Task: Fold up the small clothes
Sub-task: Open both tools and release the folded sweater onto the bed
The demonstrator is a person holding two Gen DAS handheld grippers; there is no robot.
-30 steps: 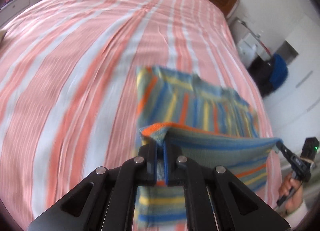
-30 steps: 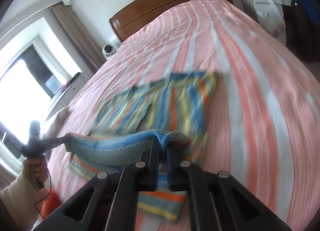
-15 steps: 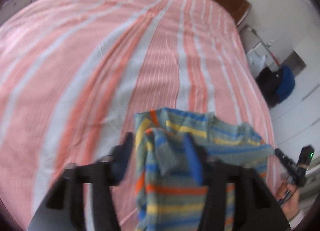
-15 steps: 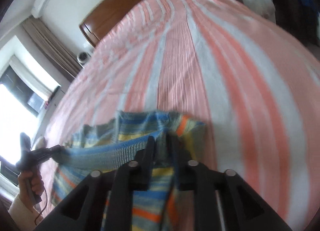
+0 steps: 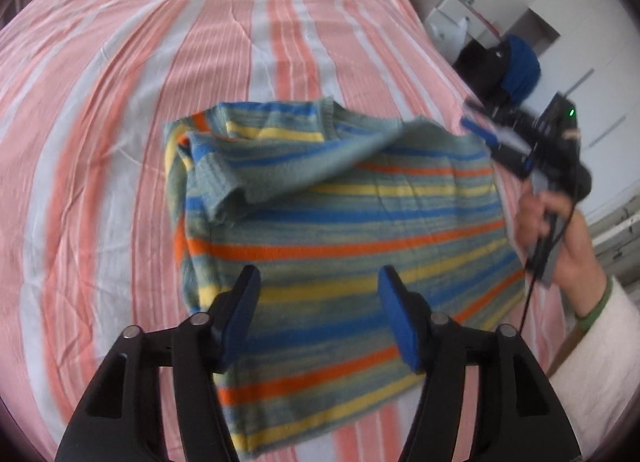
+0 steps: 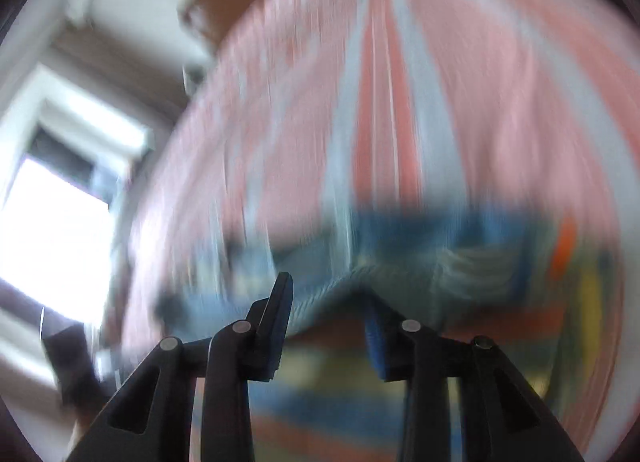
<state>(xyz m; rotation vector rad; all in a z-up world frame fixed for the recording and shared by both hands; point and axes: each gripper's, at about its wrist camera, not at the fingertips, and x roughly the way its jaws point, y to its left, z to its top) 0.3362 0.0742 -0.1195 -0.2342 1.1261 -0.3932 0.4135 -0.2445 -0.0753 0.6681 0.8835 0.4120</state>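
Striped sweater (image 5: 340, 230) lies folded on the bed (image 5: 120, 102), long axis running 9-to-3, collar toward 12. Left gripper (image 5: 320, 302) and right gripper (image 6: 324, 318) both spread wide, holding nothing.

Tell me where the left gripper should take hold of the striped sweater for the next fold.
Probably the left side edge of the striped sweater, near the folded-over sleeve cuff. There the layers stack and the edge stands slightly off the bedsheet. Bring the open left gripper in low from the left, one finger sliding under.
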